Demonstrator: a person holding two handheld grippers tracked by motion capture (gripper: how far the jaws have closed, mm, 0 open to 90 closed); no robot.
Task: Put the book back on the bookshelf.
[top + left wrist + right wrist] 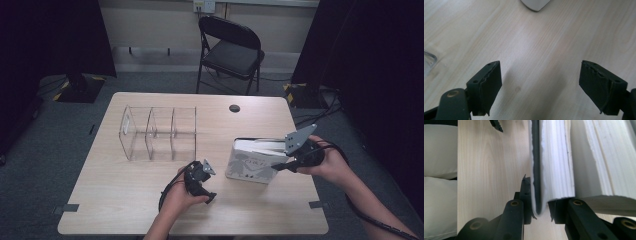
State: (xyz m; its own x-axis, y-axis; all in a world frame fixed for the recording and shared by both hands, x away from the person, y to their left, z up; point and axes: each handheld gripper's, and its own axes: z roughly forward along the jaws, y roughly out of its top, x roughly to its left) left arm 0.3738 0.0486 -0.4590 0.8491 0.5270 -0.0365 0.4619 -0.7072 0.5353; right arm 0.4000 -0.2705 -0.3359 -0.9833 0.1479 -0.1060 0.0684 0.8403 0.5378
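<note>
A stack of white books [250, 162] stands on edge at the right of the wooden table [125, 200], its front cover showing drawn figures. My right gripper [281, 167] comes at it from the right. In the right gripper view, this gripper [539, 195] is shut on the nearest book [554, 157], clamping its dark-edged cover and a block of pages. A thicker book [604, 157] stands right beside it. My left gripper [202, 185] hangs over the table's front middle, left of the books. Its jaws stand wide apart [540, 72] over bare wood with nothing between them, and a white book corner [535, 3] lies ahead.
A clear plastic organizer [157, 132] with three compartments stands left of centre; its corner [429, 60] shows in the left gripper view. A dark round grommet [234, 108] sits near the far edge. A black folding chair [230, 50] stands behind the table.
</note>
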